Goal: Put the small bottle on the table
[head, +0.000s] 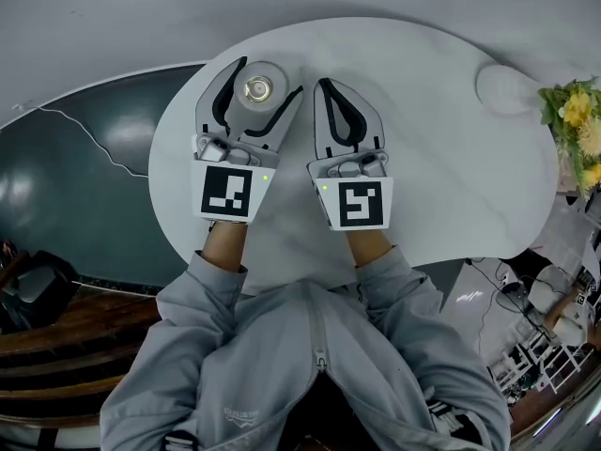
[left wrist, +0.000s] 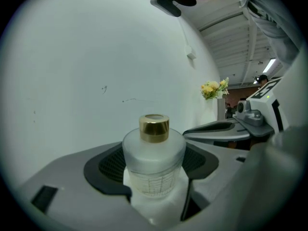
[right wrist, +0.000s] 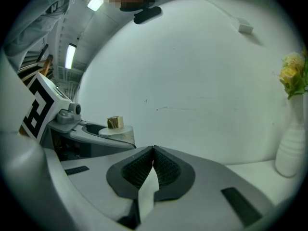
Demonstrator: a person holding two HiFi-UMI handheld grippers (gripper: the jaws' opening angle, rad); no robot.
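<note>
Small bottle gripped over the round white marble-look table (head: pixel 441 158).

Head view: the left gripper (head: pixel 269 76) holds the small frosted glass bottle with a gold cap (head: pixel 258 89) upright, and the right gripper (head: pixel 324 84) lies just beside it. Left gripper view: both pads press the bottle's sides; I cannot tell whether it touches the tabletop. Right gripper view: the jaws are together, with nothing between them.

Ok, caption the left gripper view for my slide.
Left gripper shut on a small frosted bottle with a gold cap, white table behind.

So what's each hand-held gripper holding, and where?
Left hand-held gripper: small bottle, gripped at its frosted body below the gold cap. Right hand-held gripper: shut, empty.
</note>
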